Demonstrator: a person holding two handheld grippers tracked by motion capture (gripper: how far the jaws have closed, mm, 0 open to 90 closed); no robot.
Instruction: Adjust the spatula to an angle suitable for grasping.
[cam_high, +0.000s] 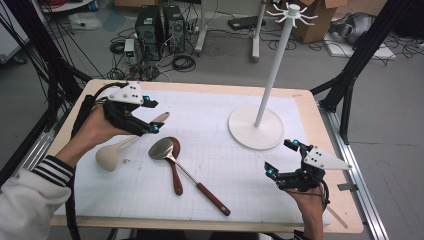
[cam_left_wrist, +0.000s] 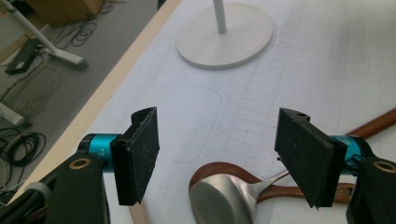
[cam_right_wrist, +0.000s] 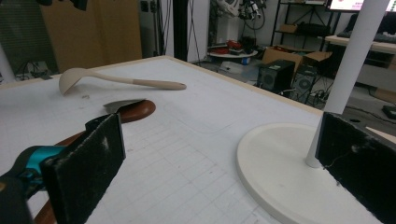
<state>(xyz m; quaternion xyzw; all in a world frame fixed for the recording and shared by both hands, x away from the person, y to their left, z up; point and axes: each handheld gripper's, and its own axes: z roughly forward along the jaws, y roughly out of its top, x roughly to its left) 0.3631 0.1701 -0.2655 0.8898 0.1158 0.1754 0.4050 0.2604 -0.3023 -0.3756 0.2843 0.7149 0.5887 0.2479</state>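
My left tongs (cam_high: 152, 116) hover open and empty, left of centre, near the metal spoon (cam_high: 162, 148). It's stiff and slick; I'd grip its red handle (cam_high: 212, 198). My right tongs (cam_high: 280, 157) stand wide.

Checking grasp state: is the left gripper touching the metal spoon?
Apart. Left gripper view: left gripper jaws stand open above the metal spoon, pads clear of it.

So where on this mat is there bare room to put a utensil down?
Free: the mat between the metal spoon and the right gripper, and the far strip left of the stand base. Crowded: the left side, around the pale ladle and wooden spoon.
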